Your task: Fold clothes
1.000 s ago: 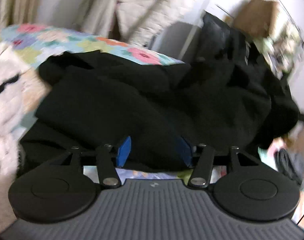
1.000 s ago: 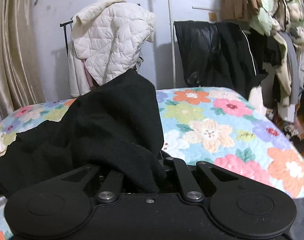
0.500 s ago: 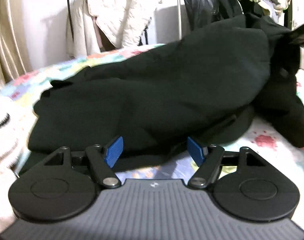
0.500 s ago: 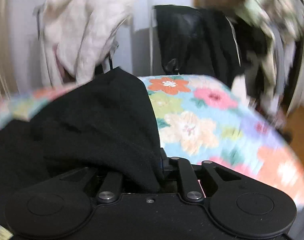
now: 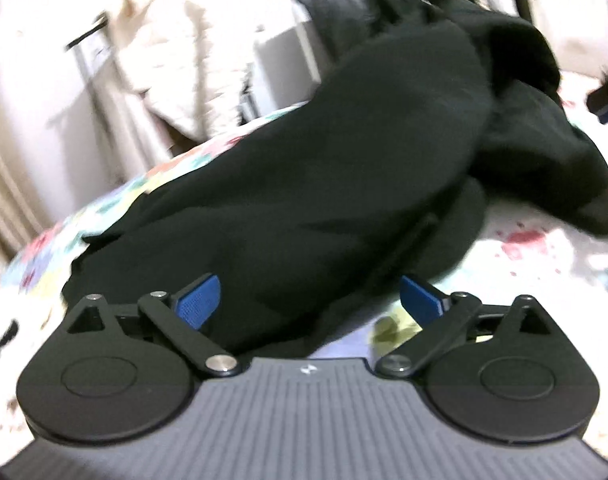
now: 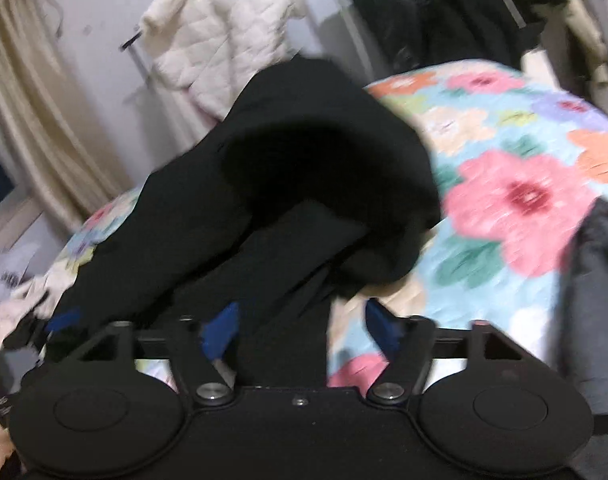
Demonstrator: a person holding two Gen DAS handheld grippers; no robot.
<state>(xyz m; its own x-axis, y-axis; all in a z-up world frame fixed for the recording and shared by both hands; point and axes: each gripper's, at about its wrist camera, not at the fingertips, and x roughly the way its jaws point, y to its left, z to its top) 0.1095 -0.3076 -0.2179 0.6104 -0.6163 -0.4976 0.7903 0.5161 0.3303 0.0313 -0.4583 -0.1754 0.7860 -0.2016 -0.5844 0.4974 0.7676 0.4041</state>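
A black garment (image 5: 323,184) lies heaped on the flowered bedspread (image 5: 543,264). My left gripper (image 5: 308,299) is open at the heap's near edge, and black cloth reaches between its blue pads (image 5: 198,300). In the right wrist view the same black garment (image 6: 304,184) rises in a hump on the bedspread (image 6: 523,200). My right gripper (image 6: 300,330) is open, with a strip of the black cloth lying between its blue pads (image 6: 381,330). Motion blur softens both views.
A white quilted jacket (image 6: 224,40) hangs on a rack behind the bed, with beige curtains (image 6: 32,120) to its left and dark hanging clothes (image 6: 423,12) to its right. Grey cloth (image 6: 595,300) is at the right edge, pale clothes (image 6: 16,308) at the left.
My right gripper has opened and let go of the black garment, which has slumped onto the bed. My left gripper's pads stand wider apart and its view has tilted.
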